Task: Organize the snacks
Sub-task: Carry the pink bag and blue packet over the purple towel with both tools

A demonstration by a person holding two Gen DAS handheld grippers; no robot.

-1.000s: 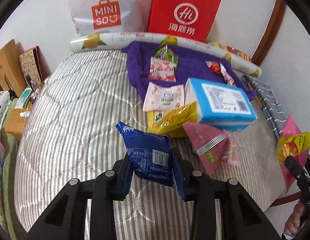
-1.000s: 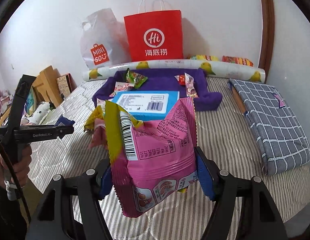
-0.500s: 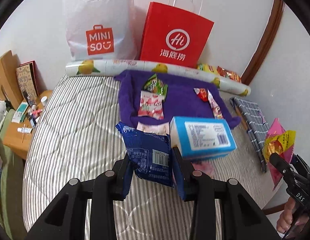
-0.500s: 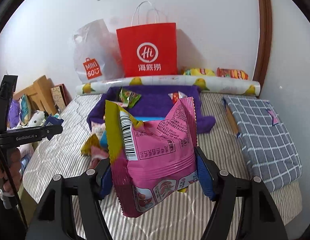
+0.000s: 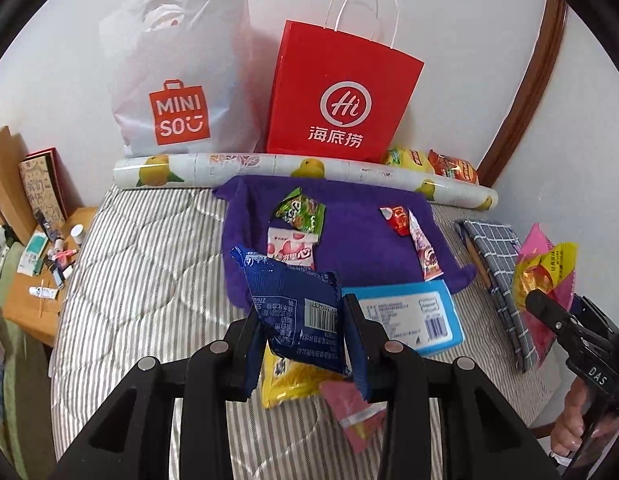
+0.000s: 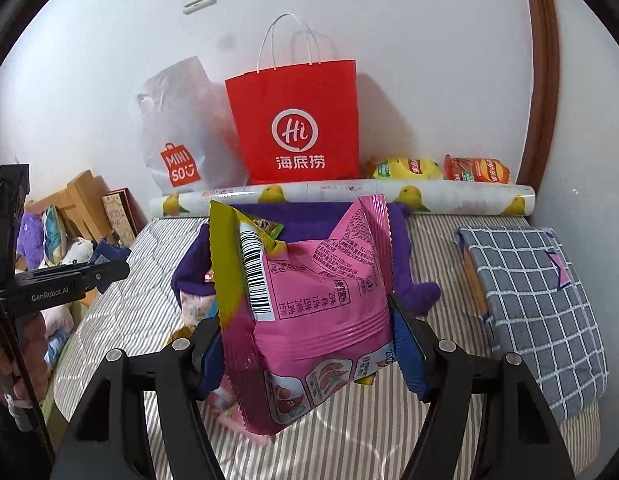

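The left gripper (image 5: pixel 301 334) has its jaws clamped on the lower part of a blue snack packet (image 5: pixel 295 312), which is held in the air above the striped bed (image 5: pixel 141 280), probably so that it can be carried clear of the pile toward one of the bags at the wall. Its long axis runs tilted, with the top corner pointing up and to the left. The right gripper (image 6: pixel 305 356) clamps its jaws on the sides of a pink snack bag (image 6: pixel 309 312), also lifted over the bed; this one stands nearly upright, its sealed top edge pointing up toward the red paper bag (image 6: pixel 295 120).
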